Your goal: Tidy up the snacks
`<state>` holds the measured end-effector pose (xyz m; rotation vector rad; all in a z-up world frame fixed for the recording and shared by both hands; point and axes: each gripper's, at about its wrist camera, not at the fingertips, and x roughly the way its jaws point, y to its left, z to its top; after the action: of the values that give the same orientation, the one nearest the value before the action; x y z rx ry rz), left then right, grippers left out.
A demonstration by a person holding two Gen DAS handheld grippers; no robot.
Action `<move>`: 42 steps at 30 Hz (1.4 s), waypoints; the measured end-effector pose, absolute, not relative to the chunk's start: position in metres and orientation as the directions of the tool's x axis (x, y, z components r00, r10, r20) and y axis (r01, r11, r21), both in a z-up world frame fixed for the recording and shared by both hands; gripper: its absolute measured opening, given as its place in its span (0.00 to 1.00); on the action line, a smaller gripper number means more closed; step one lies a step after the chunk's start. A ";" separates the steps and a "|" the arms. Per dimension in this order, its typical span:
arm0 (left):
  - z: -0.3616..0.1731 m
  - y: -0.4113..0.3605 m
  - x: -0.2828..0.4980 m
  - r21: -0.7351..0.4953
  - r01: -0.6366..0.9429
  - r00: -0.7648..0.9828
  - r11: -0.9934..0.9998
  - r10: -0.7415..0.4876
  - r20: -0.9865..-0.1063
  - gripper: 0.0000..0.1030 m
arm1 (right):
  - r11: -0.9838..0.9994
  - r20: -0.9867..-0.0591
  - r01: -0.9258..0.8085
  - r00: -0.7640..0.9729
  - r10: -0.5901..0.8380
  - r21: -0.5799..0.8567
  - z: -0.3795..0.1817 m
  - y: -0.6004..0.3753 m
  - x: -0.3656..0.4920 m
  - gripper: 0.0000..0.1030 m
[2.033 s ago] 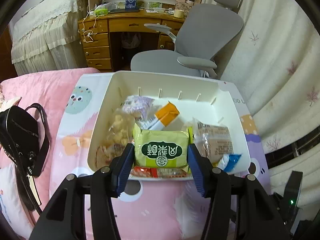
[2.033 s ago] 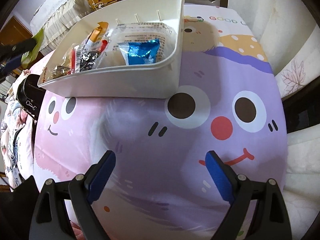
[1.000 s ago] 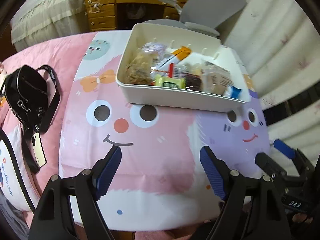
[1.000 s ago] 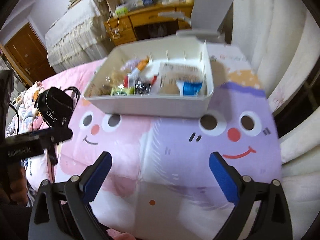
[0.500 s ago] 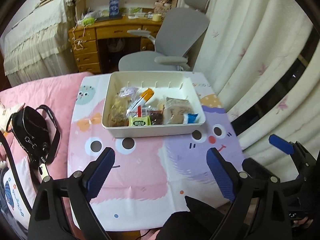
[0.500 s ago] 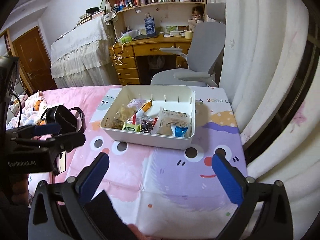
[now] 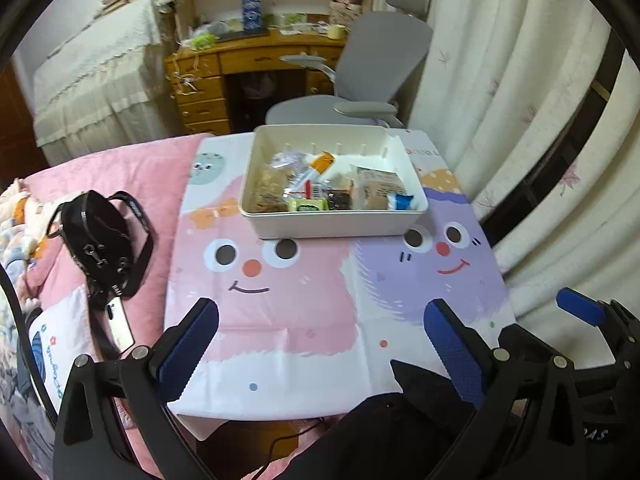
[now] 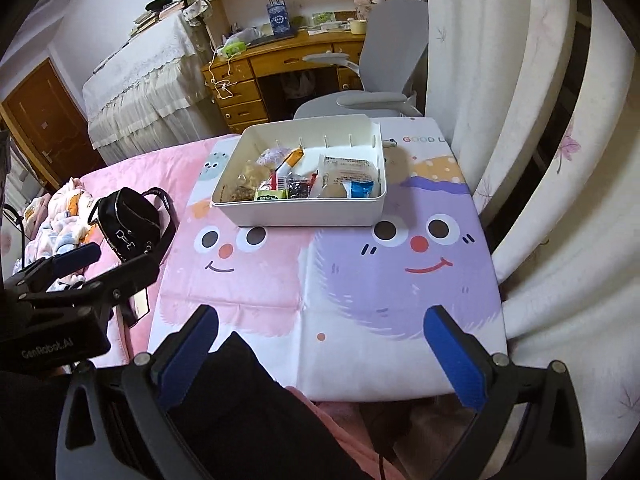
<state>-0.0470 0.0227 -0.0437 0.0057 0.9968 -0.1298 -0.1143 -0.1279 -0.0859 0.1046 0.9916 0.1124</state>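
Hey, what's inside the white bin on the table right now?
The white bin holds loose snacks: a green packet, an orange-tipped stick pack, a brown wrapped cake and a blue packet. Whatever lies beneath them is covered.

We cannot read the print on the snack packets (image 7: 308,203) in the white bin (image 7: 332,222), whose near wall hides their lower parts. A black bag (image 7: 98,240) covers part of a phone (image 7: 120,326), and the mat's (image 8: 416,139) lettering is cut off by the curtain (image 8: 500,120).

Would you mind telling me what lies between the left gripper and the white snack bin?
Only bare cartoon-face mat lies between the left gripper, jaws opening and empty, and the snack bin, clearest in the left wrist view.
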 end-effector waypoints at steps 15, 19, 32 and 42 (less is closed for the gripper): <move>-0.046 0.029 -0.054 -0.014 0.050 0.552 0.999 -0.040 -0.833 0.99 | 0.990 -0.839 -0.051 0.528 0.136 0.129 -0.090 -0.118 -0.112 1.00; -0.047 0.023 -0.048 -0.009 0.062 0.551 0.998 -0.041 -0.834 0.99 | 0.991 -0.840 -0.040 0.527 0.131 0.129 -0.091 -0.121 -0.110 1.00; -0.047 0.010 -0.036 0.001 0.070 0.565 0.998 -0.039 -0.824 0.99 | 0.991 -0.838 -0.026 0.532 0.123 0.129 -0.090 -0.131 -0.101 1.00; -0.049 0.005 -0.021 0.008 0.045 0.557 0.999 -0.018 -0.830 0.99 | 0.990 -0.847 -0.041 0.514 0.136 0.134 -0.093 -0.138 -0.082 1.00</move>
<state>-0.0211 0.0055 -0.0491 0.0293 0.9789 -0.0374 -0.0819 -0.1382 -0.0934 0.1014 1.0258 0.1060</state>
